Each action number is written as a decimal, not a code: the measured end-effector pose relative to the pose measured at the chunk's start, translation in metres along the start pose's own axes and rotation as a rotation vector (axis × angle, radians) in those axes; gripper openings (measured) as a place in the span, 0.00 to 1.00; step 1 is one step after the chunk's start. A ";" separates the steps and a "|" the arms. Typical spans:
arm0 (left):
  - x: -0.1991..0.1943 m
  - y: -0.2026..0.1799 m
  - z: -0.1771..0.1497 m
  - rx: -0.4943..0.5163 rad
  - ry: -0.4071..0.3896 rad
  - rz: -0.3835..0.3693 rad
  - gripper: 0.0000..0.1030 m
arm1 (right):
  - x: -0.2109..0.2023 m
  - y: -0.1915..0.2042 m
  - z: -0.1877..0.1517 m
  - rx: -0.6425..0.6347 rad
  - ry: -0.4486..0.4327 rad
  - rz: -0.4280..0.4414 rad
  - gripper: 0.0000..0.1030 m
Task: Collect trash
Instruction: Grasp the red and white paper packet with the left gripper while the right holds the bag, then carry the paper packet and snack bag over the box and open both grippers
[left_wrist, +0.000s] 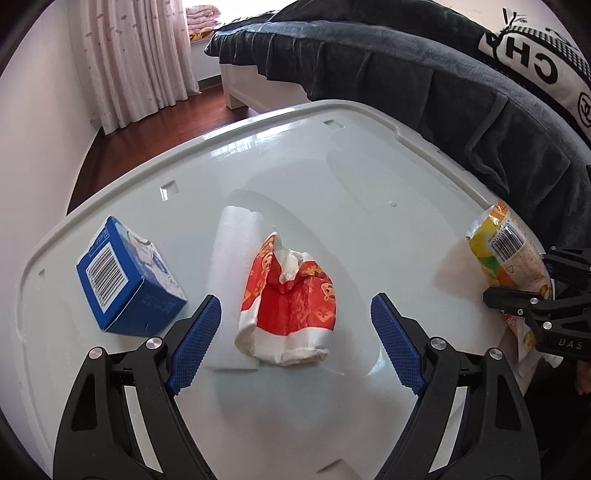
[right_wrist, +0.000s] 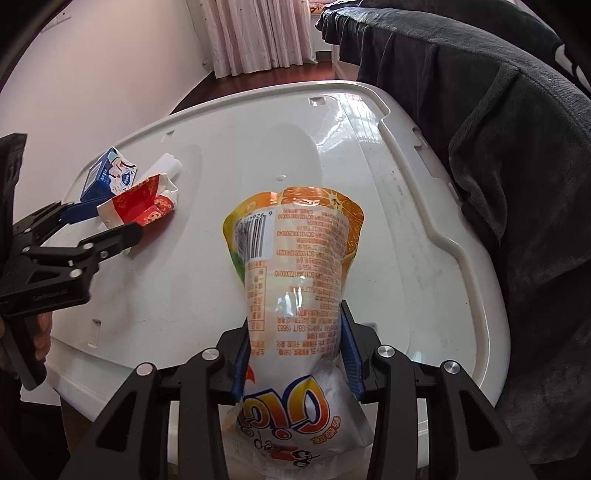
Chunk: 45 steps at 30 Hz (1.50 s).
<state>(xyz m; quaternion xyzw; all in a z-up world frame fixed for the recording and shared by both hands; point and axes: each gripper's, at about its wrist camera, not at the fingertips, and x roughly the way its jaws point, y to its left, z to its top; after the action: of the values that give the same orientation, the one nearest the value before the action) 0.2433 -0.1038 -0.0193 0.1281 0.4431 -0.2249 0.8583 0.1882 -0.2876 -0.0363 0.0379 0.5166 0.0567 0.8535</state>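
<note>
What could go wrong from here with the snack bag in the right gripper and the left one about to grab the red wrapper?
The right gripper pinches the orange snack bag around its slippery middle, so it might slide out when carried. The open left gripper straddles the crumpled red wrapper, which lies partly on a white foam sheet; closing low could catch the sheet too. The blue carton sits close to the left finger and might get nudged.

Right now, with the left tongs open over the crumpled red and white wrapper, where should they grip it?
Grip the red and white wrapper across its bulging lower middle, coming straight down from above. It lies flat on the white foam sheet, between the left tongs fingers, so they can close on both sides.
</note>
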 end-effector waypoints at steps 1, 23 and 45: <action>0.002 -0.003 0.002 0.022 0.002 0.004 0.79 | 0.000 0.000 0.000 -0.001 0.000 -0.001 0.41; 0.021 -0.031 0.000 0.140 0.054 -0.024 0.45 | -0.002 -0.005 0.001 0.037 0.002 0.031 0.42; 0.026 -0.040 0.004 0.107 -0.006 0.144 0.23 | -0.003 -0.006 0.002 0.033 -0.003 0.025 0.42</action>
<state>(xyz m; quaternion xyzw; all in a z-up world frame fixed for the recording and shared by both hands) 0.2394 -0.1473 -0.0395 0.2048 0.4175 -0.1864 0.8655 0.1887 -0.2936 -0.0331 0.0587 0.5156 0.0588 0.8528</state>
